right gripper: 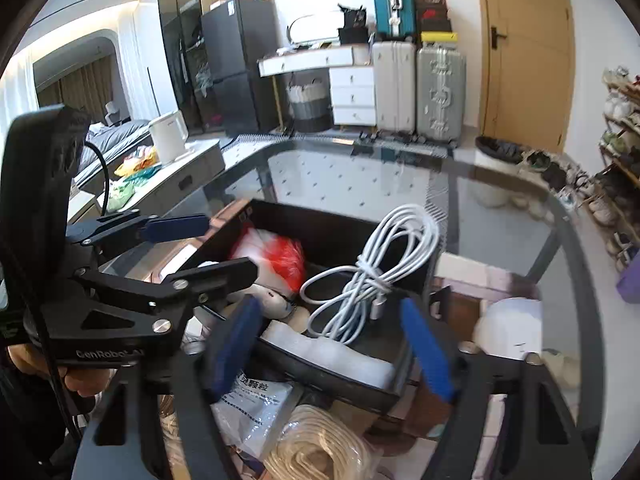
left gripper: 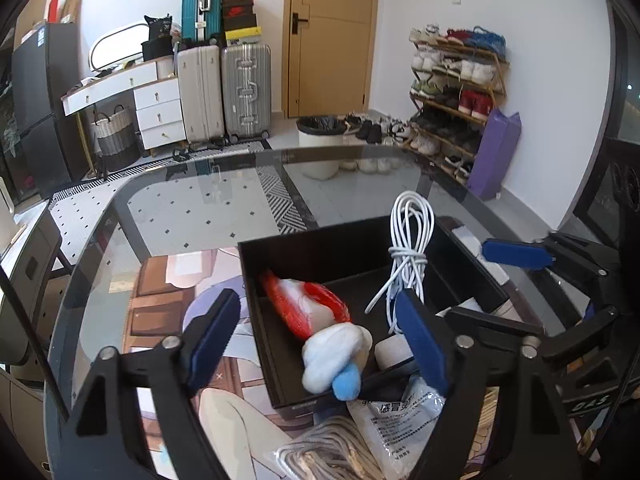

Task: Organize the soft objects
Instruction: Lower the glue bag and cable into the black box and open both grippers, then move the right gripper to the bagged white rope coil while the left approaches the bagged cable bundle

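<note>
Glass-topped dark-rimmed table (left gripper: pixel 192 208), black rectangular divided storage box (left gripper: pixel 320 252) on it, coiled white cable (right gripper: pixel 372 272) inside, standing upright, red-and-white plastic bag (left gripper: pixel 308 304), white-and-blue plush toy (left gripper: pixel 336 356) at near wall, left gripper (left gripper: pixel 316 336) spread wide over box, right gripper (right gripper: pixel 332 340) spread around cable base.

Lived-in home, bedroom or studio flat: stacked suitcases (left gripper: pixel 224 92) beside a white drawer desk (left gripper: pixel 132 100), loaded shoe rack (left gripper: pixel 456 92) along the wall near a wooden door (left gripper: pixel 332 36), bed (right gripper: pixel 116 132) and kettle (right gripper: pixel 168 136) past a glass table (left gripper: pixel 224 200), patterned rug (left gripper: pixel 180 208) underneath
</note>
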`<state>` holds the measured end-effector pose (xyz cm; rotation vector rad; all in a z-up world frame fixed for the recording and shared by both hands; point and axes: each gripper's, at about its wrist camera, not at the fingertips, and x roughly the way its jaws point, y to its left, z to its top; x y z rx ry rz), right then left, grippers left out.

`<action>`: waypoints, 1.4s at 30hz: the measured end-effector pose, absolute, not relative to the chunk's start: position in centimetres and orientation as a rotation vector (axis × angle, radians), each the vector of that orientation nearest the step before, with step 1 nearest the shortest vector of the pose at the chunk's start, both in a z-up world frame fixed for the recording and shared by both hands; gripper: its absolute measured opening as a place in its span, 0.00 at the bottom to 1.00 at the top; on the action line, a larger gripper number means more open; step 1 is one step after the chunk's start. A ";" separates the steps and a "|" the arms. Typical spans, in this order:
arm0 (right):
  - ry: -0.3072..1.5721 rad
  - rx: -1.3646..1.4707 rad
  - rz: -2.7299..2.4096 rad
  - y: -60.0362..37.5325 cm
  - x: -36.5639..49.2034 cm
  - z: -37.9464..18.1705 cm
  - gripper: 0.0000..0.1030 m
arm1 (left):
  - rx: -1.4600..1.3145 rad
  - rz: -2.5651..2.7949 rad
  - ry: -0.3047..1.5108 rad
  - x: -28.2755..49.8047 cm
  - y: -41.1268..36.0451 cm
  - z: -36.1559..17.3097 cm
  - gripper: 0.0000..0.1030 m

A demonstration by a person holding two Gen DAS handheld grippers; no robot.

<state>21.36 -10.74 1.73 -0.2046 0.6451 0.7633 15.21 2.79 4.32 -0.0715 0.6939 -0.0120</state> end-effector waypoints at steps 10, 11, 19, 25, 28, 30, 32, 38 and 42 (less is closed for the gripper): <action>0.640 -0.139 0.707 -14.4 18.7 2.0 0.99 | -0.069 0.012 0.620 11.4 3.4 5.5 1.00; 0.642 -0.143 0.706 -14.5 18.3 1.8 0.99 | -0.073 0.016 0.617 10.9 3.6 5.6 1.00; 0.662 -0.189 0.706 -14.9 16.1 0.9 0.99 | -0.098 0.040 0.602 8.3 4.5 5.4 1.00; 0.697 -0.202 0.701 -15.1 15.1 -0.3 0.99 | -0.104 0.044 0.646 7.8 4.5 4.1 1.00; 0.719 -0.196 0.701 -15.2 15.1 -0.8 0.99 | -0.090 0.039 0.655 7.5 4.1 3.7 1.00; 0.736 -0.201 0.700 -15.1 15.3 -1.2 0.99 | -0.088 0.034 0.669 7.4 4.0 3.3 1.00; 0.740 -0.206 0.703 -15.0 15.3 -1.3 0.99 | -0.092 0.035 0.682 7.4 3.9 3.1 1.00; 0.772 -0.218 0.719 -14.7 15.3 -2.0 0.99 | -0.077 0.019 0.701 7.3 3.2 2.6 1.00; 0.791 -0.230 0.740 -14.2 15.2 -2.5 0.99 | -0.082 0.016 0.715 7.4 3.1 2.2 1.00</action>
